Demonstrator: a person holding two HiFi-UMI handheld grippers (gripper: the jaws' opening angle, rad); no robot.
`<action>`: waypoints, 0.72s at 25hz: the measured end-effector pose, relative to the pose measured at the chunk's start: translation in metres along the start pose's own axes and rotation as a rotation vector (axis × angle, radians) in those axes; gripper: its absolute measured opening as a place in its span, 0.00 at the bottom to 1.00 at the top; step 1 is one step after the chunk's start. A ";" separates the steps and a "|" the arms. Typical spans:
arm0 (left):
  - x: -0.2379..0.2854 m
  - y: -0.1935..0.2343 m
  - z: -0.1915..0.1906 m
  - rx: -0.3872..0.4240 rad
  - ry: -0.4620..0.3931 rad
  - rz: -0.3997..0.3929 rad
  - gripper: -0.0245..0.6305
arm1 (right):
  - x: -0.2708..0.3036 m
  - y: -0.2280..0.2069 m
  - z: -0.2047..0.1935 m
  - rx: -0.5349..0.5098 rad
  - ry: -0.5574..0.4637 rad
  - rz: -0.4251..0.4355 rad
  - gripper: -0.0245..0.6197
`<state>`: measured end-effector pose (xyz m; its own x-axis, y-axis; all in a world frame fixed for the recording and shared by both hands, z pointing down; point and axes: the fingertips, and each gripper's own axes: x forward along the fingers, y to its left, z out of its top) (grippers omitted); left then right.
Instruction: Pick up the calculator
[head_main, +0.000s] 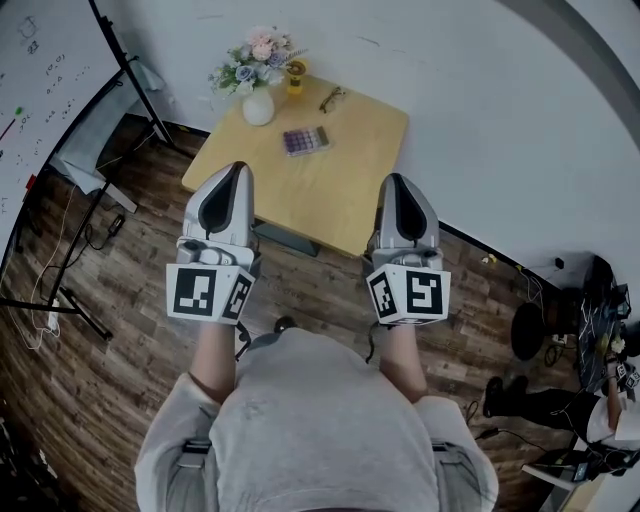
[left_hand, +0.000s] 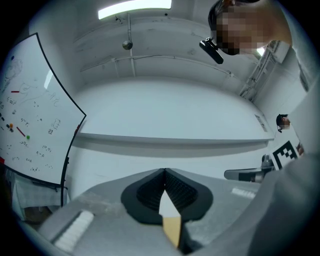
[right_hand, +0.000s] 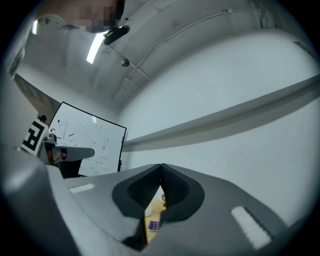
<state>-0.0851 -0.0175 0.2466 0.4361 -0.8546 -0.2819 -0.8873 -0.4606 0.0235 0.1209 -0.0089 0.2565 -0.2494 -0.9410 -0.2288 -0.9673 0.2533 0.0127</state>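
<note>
A purple-keyed calculator (head_main: 306, 140) lies flat near the middle of a small wooden table (head_main: 350, 190), far ahead of both grippers. Its keys also show as a small purple patch (right_hand: 154, 225) through the gap under the right jaws. My left gripper (head_main: 237, 168) is shut and empty, hovering over the table's near left edge. My right gripper (head_main: 397, 180) is shut and empty too, over the near right edge. Both point slightly upward toward the white wall, with the jaw tips meeting in each gripper view.
A white vase of flowers (head_main: 257, 100), a small yellow object (head_main: 295, 78) and a pair of glasses (head_main: 333, 98) stand at the table's far side. A whiteboard on a stand (head_main: 50, 110) is at the left. Cables and gear (head_main: 590, 330) lie on the wooden floor at right.
</note>
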 end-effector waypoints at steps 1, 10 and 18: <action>0.003 0.005 0.000 0.001 -0.002 -0.002 0.05 | 0.005 0.001 -0.001 0.000 -0.002 -0.003 0.04; 0.023 0.038 -0.008 -0.002 -0.001 -0.028 0.05 | 0.032 0.009 -0.012 -0.003 -0.003 -0.045 0.04; 0.039 0.044 -0.025 -0.025 0.026 -0.049 0.05 | 0.041 -0.002 -0.026 -0.003 0.026 -0.083 0.04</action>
<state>-0.1039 -0.0771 0.2608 0.4830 -0.8366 -0.2585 -0.8609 -0.5076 0.0343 0.1112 -0.0540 0.2721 -0.1694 -0.9643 -0.2037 -0.9848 0.1734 -0.0022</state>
